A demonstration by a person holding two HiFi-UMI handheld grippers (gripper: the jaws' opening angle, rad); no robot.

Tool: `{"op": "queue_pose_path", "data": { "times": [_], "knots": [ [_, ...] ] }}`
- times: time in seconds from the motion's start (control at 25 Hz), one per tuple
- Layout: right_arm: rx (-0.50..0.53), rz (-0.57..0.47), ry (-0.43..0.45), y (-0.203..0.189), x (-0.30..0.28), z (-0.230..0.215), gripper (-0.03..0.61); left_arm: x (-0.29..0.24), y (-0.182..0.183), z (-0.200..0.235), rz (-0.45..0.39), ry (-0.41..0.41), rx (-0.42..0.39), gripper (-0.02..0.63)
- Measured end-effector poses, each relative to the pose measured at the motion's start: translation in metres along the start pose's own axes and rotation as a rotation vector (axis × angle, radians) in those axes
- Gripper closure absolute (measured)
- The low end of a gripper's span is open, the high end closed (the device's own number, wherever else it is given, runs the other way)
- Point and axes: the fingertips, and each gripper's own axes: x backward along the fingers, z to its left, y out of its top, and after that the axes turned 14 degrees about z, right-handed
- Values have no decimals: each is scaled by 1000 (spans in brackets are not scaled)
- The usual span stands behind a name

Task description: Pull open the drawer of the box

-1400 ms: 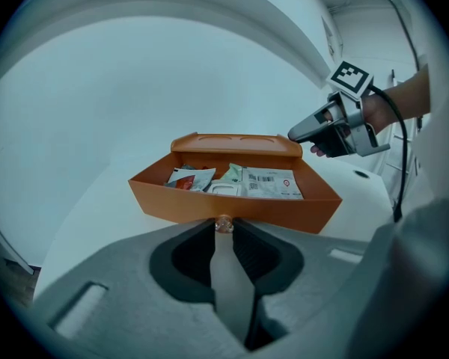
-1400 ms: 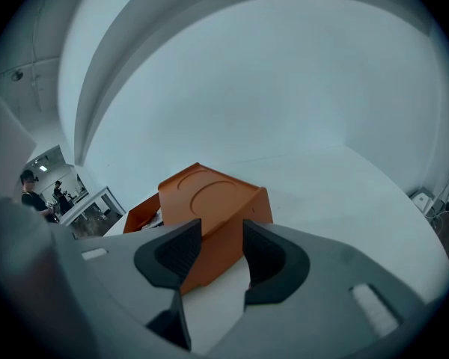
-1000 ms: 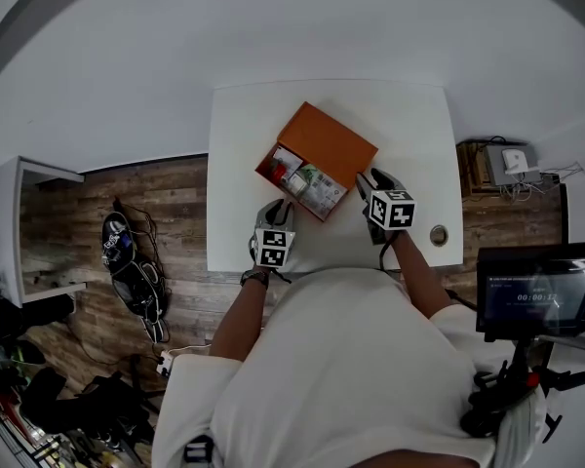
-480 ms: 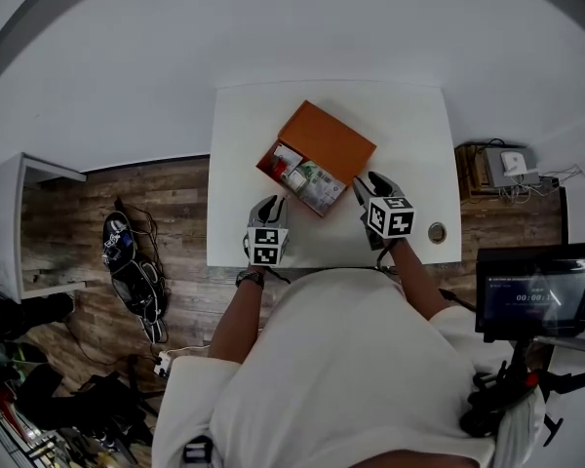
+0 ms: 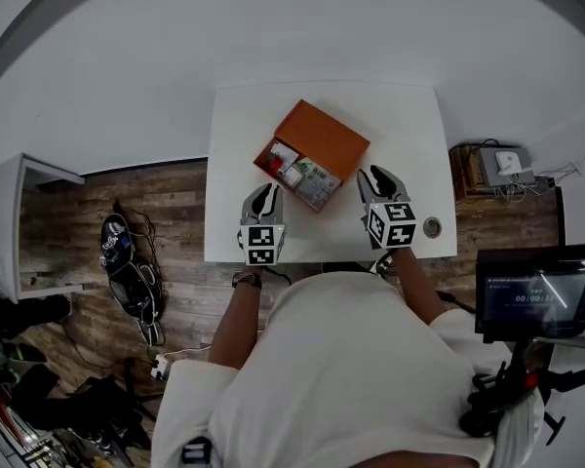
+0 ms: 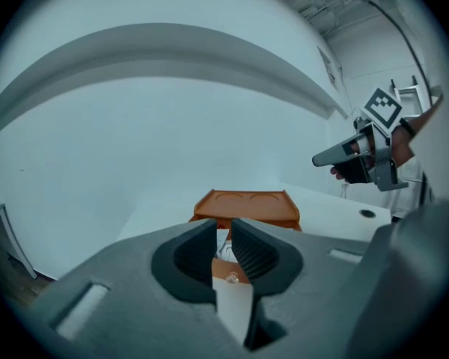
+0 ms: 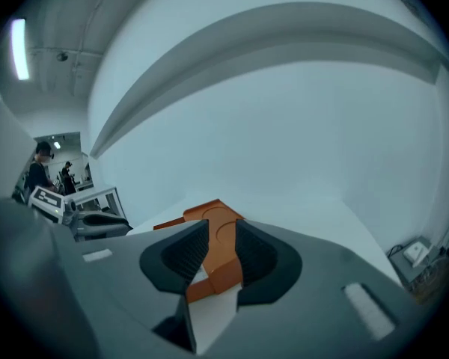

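Observation:
The orange box lies slantwise on the white table. Its drawer stands pulled out toward me, with small packets showing inside. My left gripper hovers just short of the drawer's near left corner, its jaws a narrow gap apart and empty. My right gripper is off the box's right side, clear of it; its jaws have just been closing, are still apart, and hold nothing. The left gripper view shows the box beyond the left gripper. The right gripper view shows the box past the right gripper.
A round cable hole sits near the table's front right corner. Right of the table stand a low wooden stand with a white device and a dark monitor. A dark bag with cables lies on the wooden floor at left.
Both grippers have drawn back from the box toward me. The right one, which was beside the drawer's right corner, now stands apart from it. The drawer stays open.

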Motion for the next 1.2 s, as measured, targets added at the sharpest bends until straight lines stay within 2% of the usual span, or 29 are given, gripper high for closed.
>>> {"op": "queue_pose_path", "data": {
  "times": [0.08, 0.16, 0.4, 0.64, 0.92, 1.04, 1.2],
  "knots": [
    [75, -48, -45, 13, 7, 2, 492, 4, 11, -1, -30, 5, -8, 549],
    [124, -87, -68, 24, 14, 5, 505, 8, 22, -4, -54, 6, -25, 551],
    [193, -167, -80, 49, 35, 18, 520, 23, 51, -10, -124, 23, -65, 571],
    [199, -259, -124, 67, 69, 17, 560, 47, 80, -24, -199, 32, -118, 604],
    [234, -312, -148, 78, 118, 45, 574, 109, 112, -35, -331, 31, -159, 606],
    [241, -344, -150, 72, 151, 67, 574, 145, 110, -42, -356, 45, -179, 607],
    [232, -369, -128, 80, 176, 80, 575, 174, 127, -47, -391, 51, -190, 607]
  ]
}}
